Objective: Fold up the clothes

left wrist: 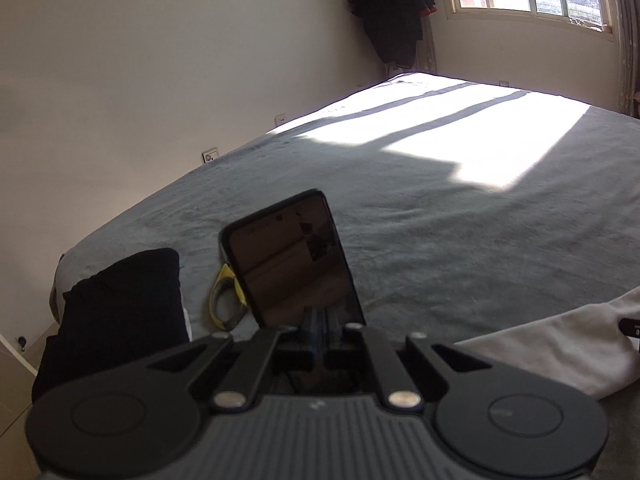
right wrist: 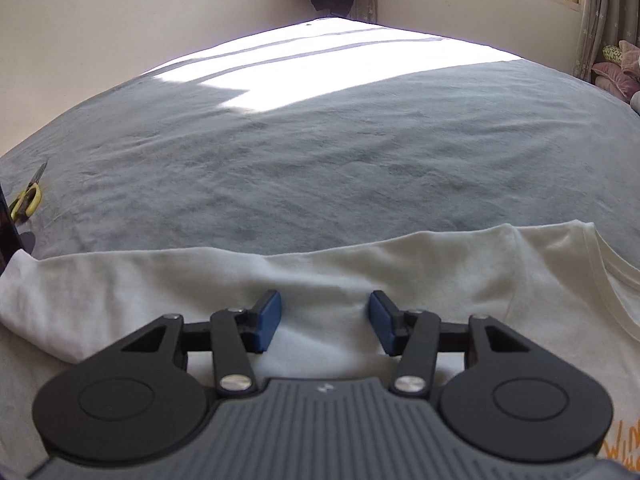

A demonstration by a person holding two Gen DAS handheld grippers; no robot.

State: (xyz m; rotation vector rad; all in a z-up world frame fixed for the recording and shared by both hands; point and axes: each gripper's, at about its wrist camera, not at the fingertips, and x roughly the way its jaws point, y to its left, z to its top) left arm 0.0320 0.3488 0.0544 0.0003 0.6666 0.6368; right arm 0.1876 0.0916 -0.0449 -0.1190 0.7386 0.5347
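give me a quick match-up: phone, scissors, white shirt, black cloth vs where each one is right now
Things:
1. phone
2. scissors
3. white shirt
4. black cloth

Places:
A. spread under the open right tongs
B. folded at the bed's left edge
C. clamped upright in the left tongs
D. loose on the grey cover

Pairs: 1-C, 2-D, 3-A, 4-B

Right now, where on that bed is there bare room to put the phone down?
The grey blanket lies bare between the white T-shirt and the sunlit far end. The near-left corner is crowded: folded black garment, scissors, phone in the left gripper.
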